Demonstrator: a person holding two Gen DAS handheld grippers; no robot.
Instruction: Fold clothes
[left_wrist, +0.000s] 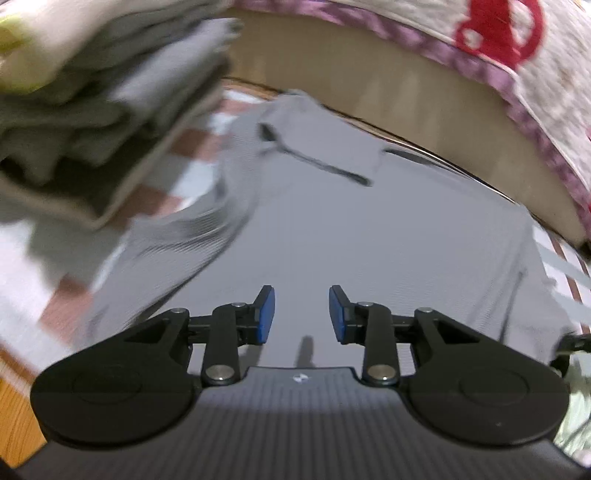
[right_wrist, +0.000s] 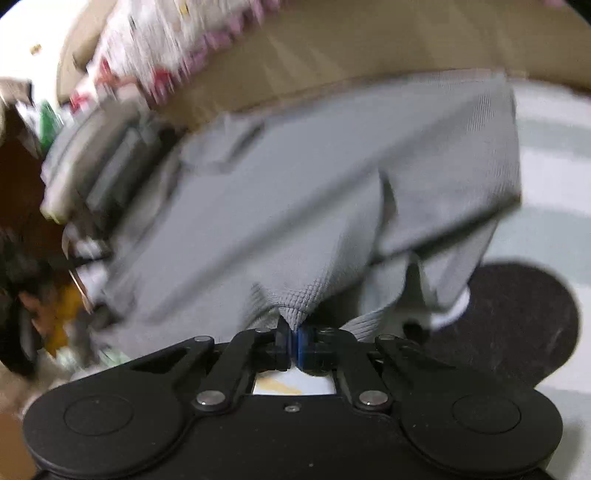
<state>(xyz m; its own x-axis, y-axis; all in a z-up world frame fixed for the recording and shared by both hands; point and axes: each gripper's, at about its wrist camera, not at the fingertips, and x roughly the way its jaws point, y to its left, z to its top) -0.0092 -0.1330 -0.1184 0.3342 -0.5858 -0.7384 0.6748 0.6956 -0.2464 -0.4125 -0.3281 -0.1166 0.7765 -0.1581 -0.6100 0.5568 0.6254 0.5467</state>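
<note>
A: Starting at the far left of the left wrist view, there's a stack of folded clothes crowding the upper corner, blurred, its lower edge hanging over the checked mat.

B: And beside it?

A: The grey shirt lies spread flat on that mat, collar end toward the bed base. Its left edge is rumpled near the stack; its right edge runs straight, with a bare strip of mat beyond it.

B: The left gripper?

A: Hovering over the shirt's middle, blue pads spread apart, nothing between them. Plain open cloth all around the tips.

B: Further right?

A: The quilt, purple-trimmed, overhangs the bed and closes off the far side.

B: Now the right wrist view.

A: Clutter blurs the left edge. Then the shirt rises in a tent, since the right gripper has its pads pressed together, pinching a fold of the shirt's near edge. To the right, a loose corner droops toward a dark round mat, with pale striped floor covering lying open past it.
</note>
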